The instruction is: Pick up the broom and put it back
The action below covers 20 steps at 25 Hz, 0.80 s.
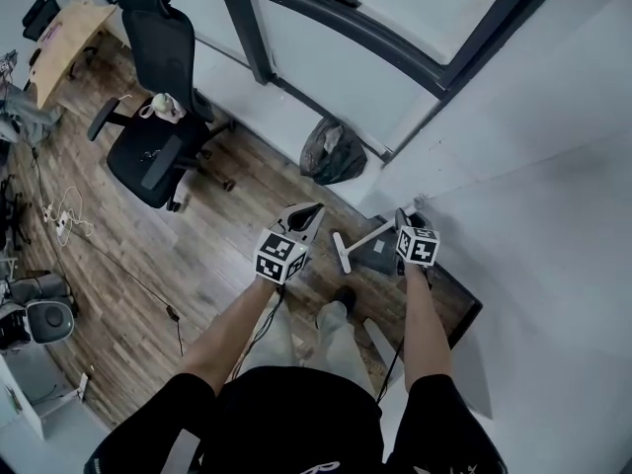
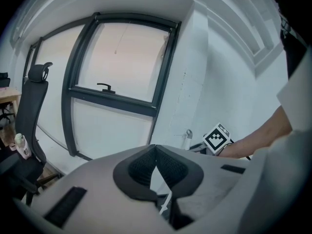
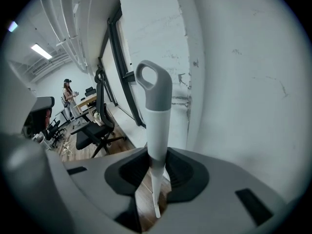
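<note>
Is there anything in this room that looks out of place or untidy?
Yes. A crumpled black bag lies on the floor below the window, not in a bin. A bottle sits on the chair, an odd place for it. Loose cables trail across the floor.

The head view looks steeply down from above onto the wood floor (image 1: 148, 265). The left gripper view faces the window (image 2: 122, 57), roughly level. The right gripper view sits close behind the broom handle (image 3: 156, 111). All three views share the office chair (image 1: 148, 161).
</note>
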Motion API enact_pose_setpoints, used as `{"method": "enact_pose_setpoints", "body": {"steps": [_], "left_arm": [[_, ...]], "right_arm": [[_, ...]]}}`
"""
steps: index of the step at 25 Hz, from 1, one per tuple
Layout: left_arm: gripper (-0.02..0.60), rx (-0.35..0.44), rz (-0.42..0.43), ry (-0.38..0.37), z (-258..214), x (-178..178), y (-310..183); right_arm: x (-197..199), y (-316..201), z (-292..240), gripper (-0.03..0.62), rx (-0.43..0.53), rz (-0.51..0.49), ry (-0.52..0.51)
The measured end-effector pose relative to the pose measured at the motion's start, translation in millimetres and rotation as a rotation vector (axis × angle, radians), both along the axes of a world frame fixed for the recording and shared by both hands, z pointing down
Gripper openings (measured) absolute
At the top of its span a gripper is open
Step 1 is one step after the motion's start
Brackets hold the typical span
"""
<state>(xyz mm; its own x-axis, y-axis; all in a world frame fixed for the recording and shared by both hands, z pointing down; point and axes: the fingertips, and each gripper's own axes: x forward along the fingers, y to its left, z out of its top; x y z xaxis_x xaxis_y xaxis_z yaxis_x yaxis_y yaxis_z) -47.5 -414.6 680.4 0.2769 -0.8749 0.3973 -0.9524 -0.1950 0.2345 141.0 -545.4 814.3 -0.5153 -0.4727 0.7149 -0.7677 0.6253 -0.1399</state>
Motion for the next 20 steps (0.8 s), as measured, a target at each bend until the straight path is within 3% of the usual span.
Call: {"method": "enact_pose_setpoints", "body": {"steps": [10, 20], "left_arm": [[0.021, 0.016, -0.038, 0.003, -14.3, -11.1, 26.0], [0.021, 0.029, -0.163, 0.003, -33.0, -47.5, 63.6]], "right_arm": [[-31.2, 51.9, -18.8, 0.114, 0.023, -0.093, 0.002], [-58.1, 105.3, -35.0, 0.114, 0.048, -0.174, 0.032]]}}
